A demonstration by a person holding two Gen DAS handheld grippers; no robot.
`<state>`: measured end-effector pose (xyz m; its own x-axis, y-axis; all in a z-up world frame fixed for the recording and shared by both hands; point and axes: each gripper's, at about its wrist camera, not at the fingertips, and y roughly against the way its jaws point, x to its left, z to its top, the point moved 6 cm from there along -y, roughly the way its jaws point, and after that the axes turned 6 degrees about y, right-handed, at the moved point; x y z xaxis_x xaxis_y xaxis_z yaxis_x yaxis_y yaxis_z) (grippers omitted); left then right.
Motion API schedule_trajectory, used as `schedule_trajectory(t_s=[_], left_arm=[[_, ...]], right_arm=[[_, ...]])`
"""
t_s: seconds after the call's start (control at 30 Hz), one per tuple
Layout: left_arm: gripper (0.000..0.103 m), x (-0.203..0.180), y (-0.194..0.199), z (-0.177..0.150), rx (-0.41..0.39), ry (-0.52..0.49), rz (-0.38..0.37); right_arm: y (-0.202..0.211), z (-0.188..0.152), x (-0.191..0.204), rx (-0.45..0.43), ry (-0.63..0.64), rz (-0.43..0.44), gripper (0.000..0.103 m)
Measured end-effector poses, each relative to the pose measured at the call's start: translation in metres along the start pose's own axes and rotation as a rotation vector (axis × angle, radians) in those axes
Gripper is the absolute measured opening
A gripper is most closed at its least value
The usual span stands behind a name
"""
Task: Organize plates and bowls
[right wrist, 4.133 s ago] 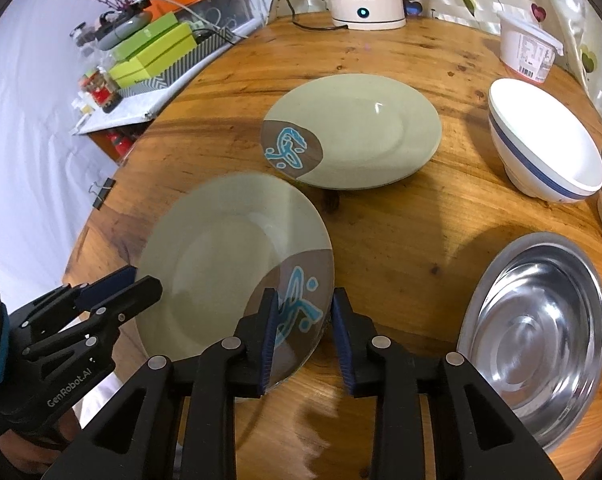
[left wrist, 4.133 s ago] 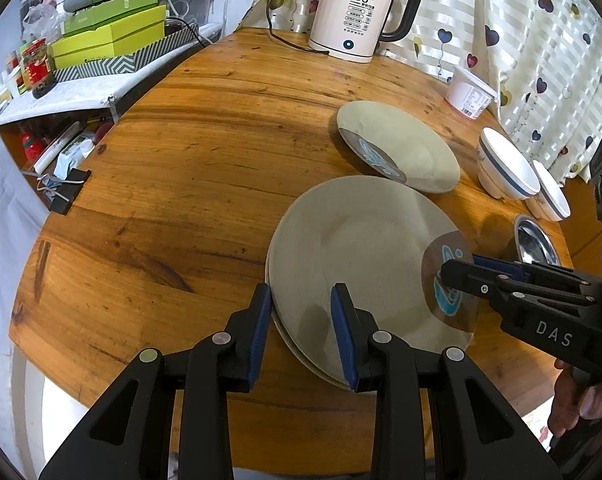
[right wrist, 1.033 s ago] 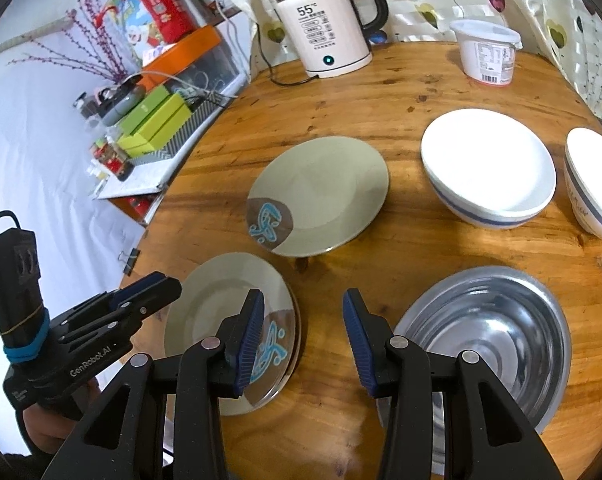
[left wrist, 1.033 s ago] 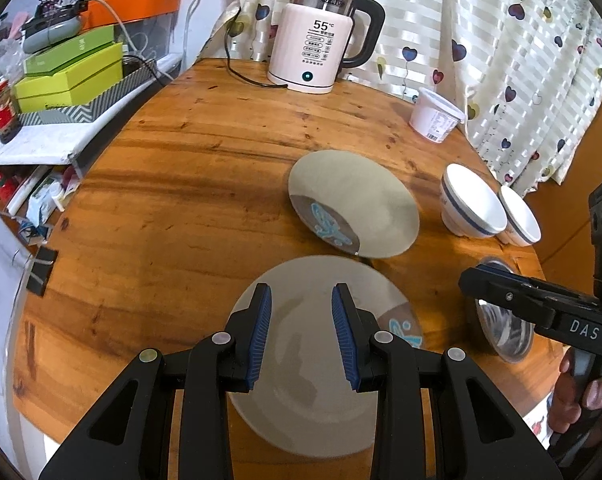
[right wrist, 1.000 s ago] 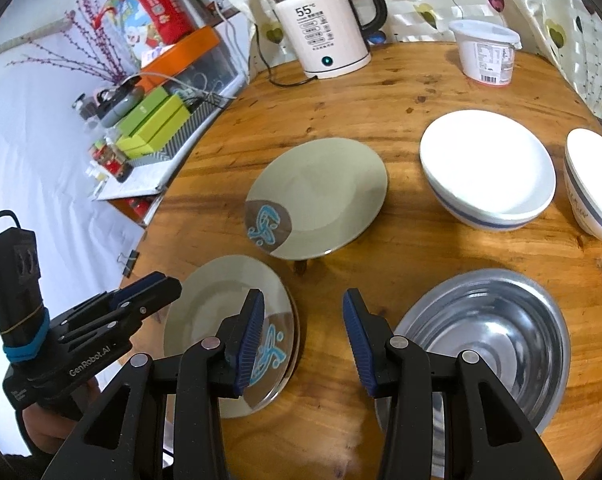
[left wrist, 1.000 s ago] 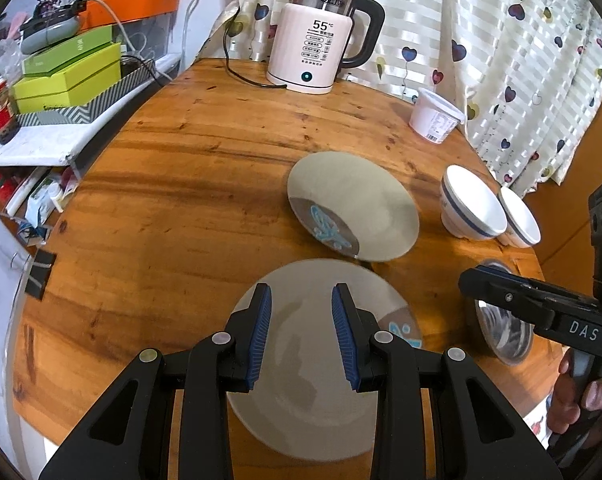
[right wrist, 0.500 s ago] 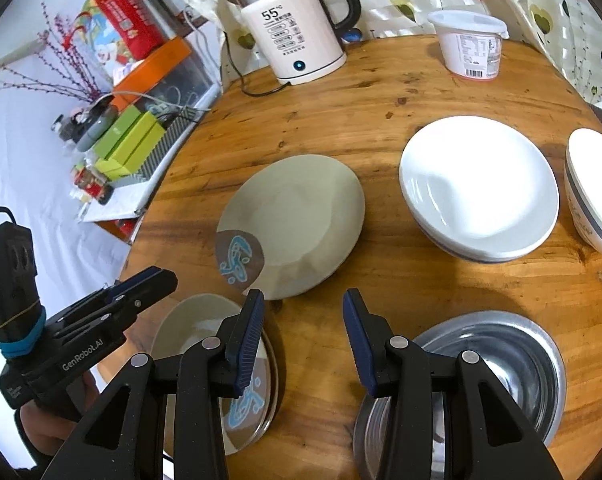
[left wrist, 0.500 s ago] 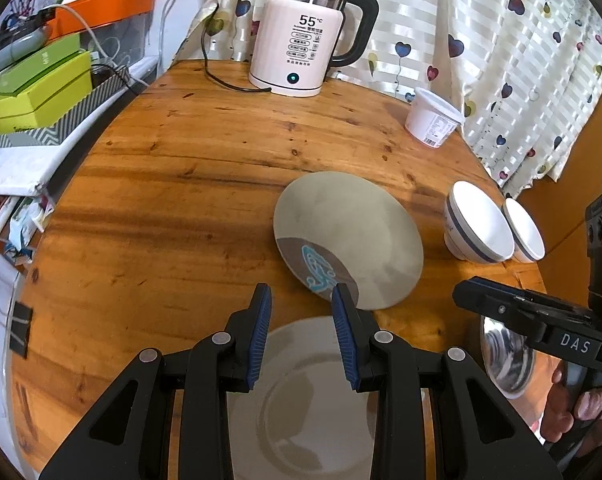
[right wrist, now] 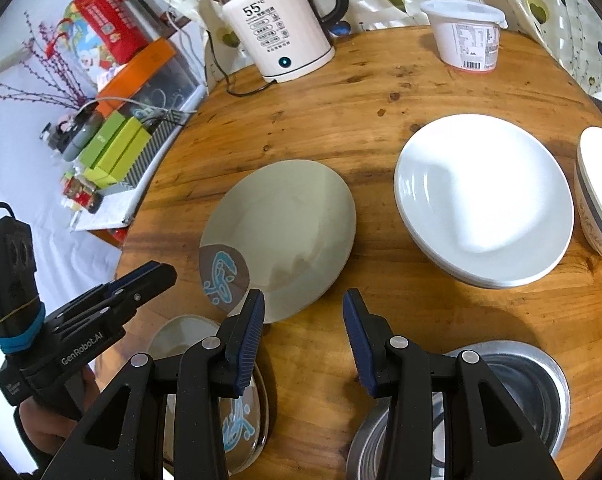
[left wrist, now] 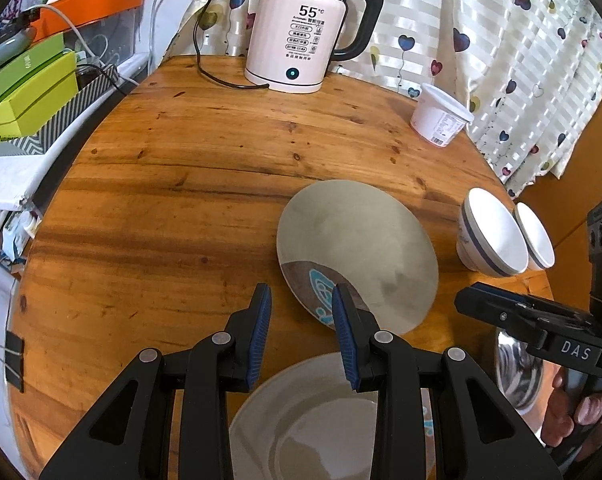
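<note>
Left wrist view: left claw (left wrist: 301,328), jaws parted with nothing between them, hovering over the round wooden tabletop (left wrist: 181,184). Just ahead, single grey plate (left wrist: 357,252), matt grey-beige with a brown patch bearing a blue motif at its near edge, lying flat near the tabletop's middle. Beneath the claw, plate stack (left wrist: 309,420) at the near edge, same grey glaze, glossy reflection in the well; how many plates cannot be told here. To the right, two white bowls (left wrist: 497,236) with a dark band, side by side and touching or nearly so, both showing bare white insides. Steel bowl (left wrist: 517,376), mostly hidden behind the right claw (left wrist: 465,304), which enters from the right; its jaws cannot be judged from this side. At the far edge, pale pink kettle (left wrist: 297,40) with black handle, and a white lidded tub (left wrist: 439,120) near the curtain (left wrist: 501,40). Right wrist view: right claw (right wrist: 303,332), jaws apart, gripping nothing, hovering between the plate stack (right wrist: 237,420) at lower left and the steel bowl (right wrist: 541,396) at lower right, whose visible part holds nothing. Single grey plate (right wrist: 285,232) ahead, motif toward the camera. White bowls: the nearer (right wrist: 485,200) wide and shallow-looking, holding nothing; the second cut off at the right frame edge. Left claw (right wrist: 157,274) visible at left, beside the stack. Kettle (right wrist: 277,28) and tub (right wrist: 467,36) at rear.
</note>
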<state>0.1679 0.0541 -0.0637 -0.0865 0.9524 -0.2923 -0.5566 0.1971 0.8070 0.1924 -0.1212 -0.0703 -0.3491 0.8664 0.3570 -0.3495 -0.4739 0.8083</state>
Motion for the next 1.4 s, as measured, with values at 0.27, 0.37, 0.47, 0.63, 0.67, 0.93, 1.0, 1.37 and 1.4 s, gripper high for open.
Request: schedule_trajectory(t_s=[0.27,0.37,0.47,0.63,0.67,0.93,1.0,1.37,1.4], left_arm=[[0.033,0.001,-0.017,0.008,0.025,-0.006,-0.006],[0.033,0.001,-0.024,0.011,0.038,-0.006,-0.012],[0.033,0.002,-0.029,0.013,0.051,-0.002,-0.022],[0.033,0.005,-0.038,0.016,0.066,0.007,-0.031],[0.033,0.005,-0.04,0.017,0.069,0.008,-0.031],[0.033,0.008,-0.051,0.02,0.084,0.017,-0.029],[0.033,0.008,-0.054,0.02,0.089,0.018,-0.031],[0.033,0.004,-0.062,0.023,0.097,0.011,-0.041],[0.033,0.003,-0.063,0.023,0.098,0.009,-0.044]], right_arm=[[-0.007,0.007,-0.004,0.005,-0.014,-0.013,0.041],[-0.011,0.01,-0.006,0.007,-0.021,-0.017,0.041],[-0.015,0.012,-0.007,0.014,-0.024,-0.021,0.041],[-0.02,0.015,-0.01,0.021,-0.028,-0.027,0.041],[-0.021,0.015,-0.01,0.022,-0.029,-0.027,0.041],[-0.028,0.019,-0.012,0.032,-0.031,-0.038,0.04],[-0.03,0.019,-0.013,0.038,-0.036,-0.039,0.038],[-0.038,0.021,-0.015,0.048,-0.042,-0.052,0.029],[-0.038,0.021,-0.016,0.047,-0.043,-0.054,0.026]])
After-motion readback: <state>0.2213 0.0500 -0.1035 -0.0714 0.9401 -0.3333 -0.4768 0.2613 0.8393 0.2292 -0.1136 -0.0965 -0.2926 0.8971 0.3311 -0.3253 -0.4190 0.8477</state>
